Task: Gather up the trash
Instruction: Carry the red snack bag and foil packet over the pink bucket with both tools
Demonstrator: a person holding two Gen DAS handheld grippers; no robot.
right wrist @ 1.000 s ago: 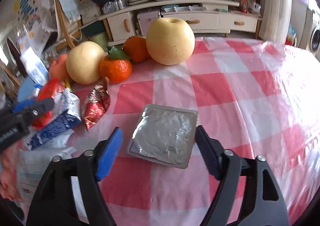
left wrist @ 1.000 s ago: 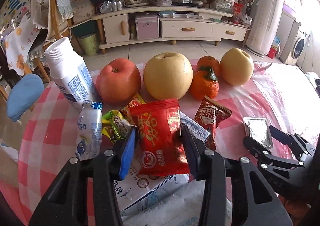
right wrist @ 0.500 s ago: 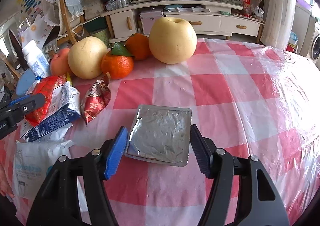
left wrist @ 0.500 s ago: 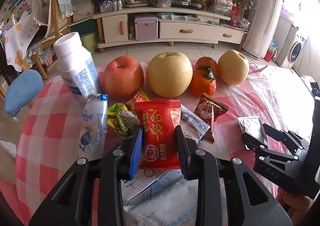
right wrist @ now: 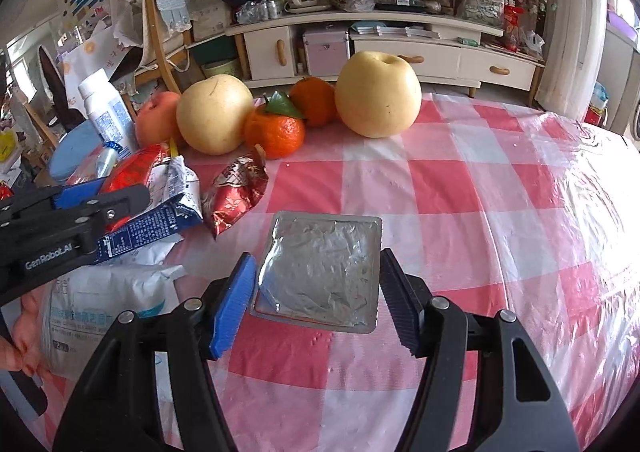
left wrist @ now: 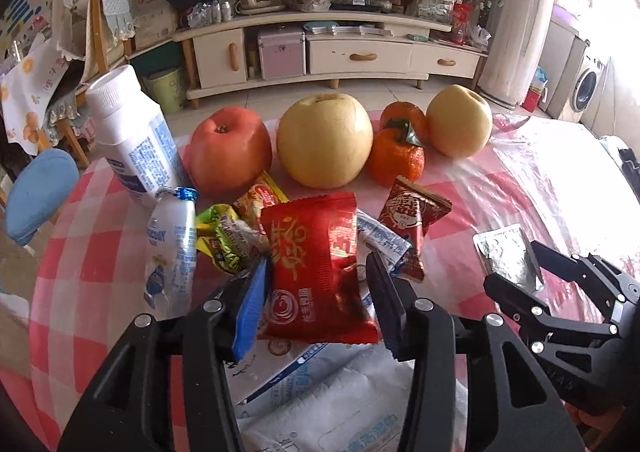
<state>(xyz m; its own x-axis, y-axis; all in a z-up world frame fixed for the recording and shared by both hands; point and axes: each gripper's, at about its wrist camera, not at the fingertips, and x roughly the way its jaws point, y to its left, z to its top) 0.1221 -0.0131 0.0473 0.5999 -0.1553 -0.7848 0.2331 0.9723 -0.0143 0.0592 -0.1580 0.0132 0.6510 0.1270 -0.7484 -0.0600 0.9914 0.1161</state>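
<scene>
On a round table with a pink checked cloth (right wrist: pixel 460 187), both grippers are at trash. Left gripper (left wrist: pixel 318 292) pinches the red snack packet (left wrist: pixel 316 272) between its fingers; packet looks raised off the pile, though whether its lower edge clears the white bag (left wrist: pixel 332 404) underneath, can't tell. Right gripper (right wrist: pixel 318 300) has its fingers against both side edges of the silver foil pack (right wrist: pixel 320 272), near edge tipped up a little, so it reads as a pinch, light at best.

Still on the table, left of centre: yellow-green wrapper (left wrist: pixel 224 240), orange wrapper (left wrist: pixel 260 195) behind it, dark red wrapper (left wrist: pixel 412 219) near the tangerines, blue-and-white sachet (right wrist: pixel 152 219), small white drink bottle (left wrist: pixel 172 248) lying down, the white bag. Big white bottle (left wrist: pixel 132 139) stands at the back left; trash or not, unclear.

Fruit in a row behind: red apple (left wrist: pixel 230 149), two yellow pears (left wrist: pixel 324 141), two tangerines (left wrist: pixel 396 159). Probably not trash.

Progress: early. No bin or collecting bag visible in either view, nothing shown as deposited. Two pieces in hand, at least five or six loose ones left. Judged next: carry both pieces off to wherever trash goes, then come back for the wrapper pile. Foil pack is flat and stiff, could slip from an edge pinch.
</scene>
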